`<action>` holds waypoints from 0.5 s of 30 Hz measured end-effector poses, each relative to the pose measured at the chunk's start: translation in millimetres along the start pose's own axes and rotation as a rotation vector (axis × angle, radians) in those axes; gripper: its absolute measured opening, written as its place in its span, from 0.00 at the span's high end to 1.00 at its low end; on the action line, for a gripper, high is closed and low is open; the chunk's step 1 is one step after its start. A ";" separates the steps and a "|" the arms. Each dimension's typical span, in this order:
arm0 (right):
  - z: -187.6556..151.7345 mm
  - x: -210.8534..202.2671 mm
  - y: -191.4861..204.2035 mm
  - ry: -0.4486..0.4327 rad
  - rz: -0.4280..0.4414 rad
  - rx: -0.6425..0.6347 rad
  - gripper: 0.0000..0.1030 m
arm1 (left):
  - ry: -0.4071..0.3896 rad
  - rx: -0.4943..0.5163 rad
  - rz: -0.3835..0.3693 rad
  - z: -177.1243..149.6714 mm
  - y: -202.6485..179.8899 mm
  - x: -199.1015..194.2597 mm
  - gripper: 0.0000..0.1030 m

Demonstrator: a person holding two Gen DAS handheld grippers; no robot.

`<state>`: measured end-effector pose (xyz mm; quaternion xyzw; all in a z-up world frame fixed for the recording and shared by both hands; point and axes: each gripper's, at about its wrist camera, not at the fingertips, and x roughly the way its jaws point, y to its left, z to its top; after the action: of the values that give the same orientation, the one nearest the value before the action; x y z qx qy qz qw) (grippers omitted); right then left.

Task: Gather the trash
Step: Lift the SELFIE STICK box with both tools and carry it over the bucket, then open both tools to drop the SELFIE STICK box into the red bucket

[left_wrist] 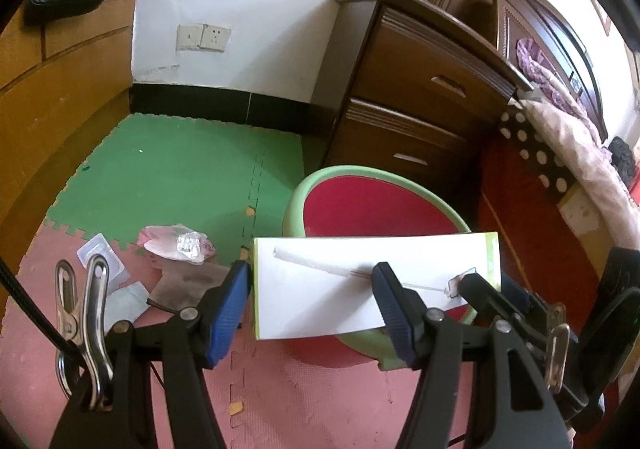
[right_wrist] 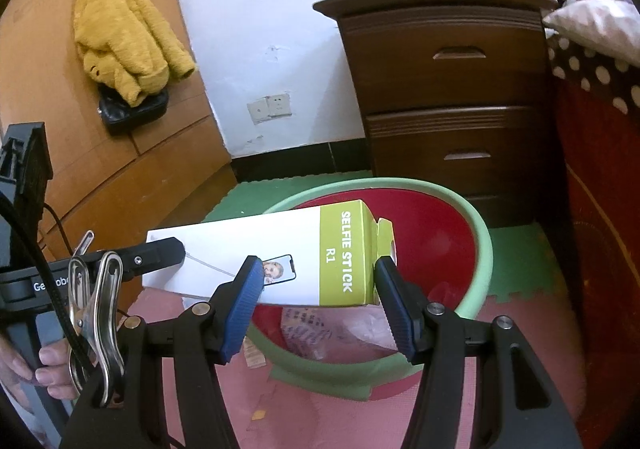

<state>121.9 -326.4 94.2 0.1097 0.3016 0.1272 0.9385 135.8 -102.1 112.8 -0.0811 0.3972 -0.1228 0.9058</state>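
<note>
Over red basin (right_wrist: 460, 209), "SELFIE STICK R1" box (right_wrist: 280, 261) (white, green-ended), both grippers' fingers clamping it.

Basin (left_wrist: 356, 173) near rim hidden behind box (left_wrist: 320, 289).

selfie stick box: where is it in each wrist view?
Left wrist: selfie stick box lower centre, between the left gripper fingers, over the basin's near rim.
Right wrist: box centre-left, green end in the right gripper.
Shared landmark: red basin.
</note>
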 end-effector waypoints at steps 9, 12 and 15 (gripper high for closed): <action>-2.4 20.0 -15.4 0.007 -0.012 0.030 0.41 | 0.003 0.017 0.017 1.6 -0.5 18.1 0.37; -3.5 22.5 -18.7 -0.003 -0.030 0.034 0.41 | 0.006 0.002 0.006 3.8 -0.8 21.3 0.37; -5.3 22.7 -21.3 -0.006 -0.037 0.042 0.41 | 0.001 -0.011 -0.003 5.5 -1.5 22.5 0.37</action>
<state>140.4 -338.9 71.8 0.1243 0.3034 0.1029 0.9391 154.4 -109.7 101.2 -0.0864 0.3980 -0.1219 0.9051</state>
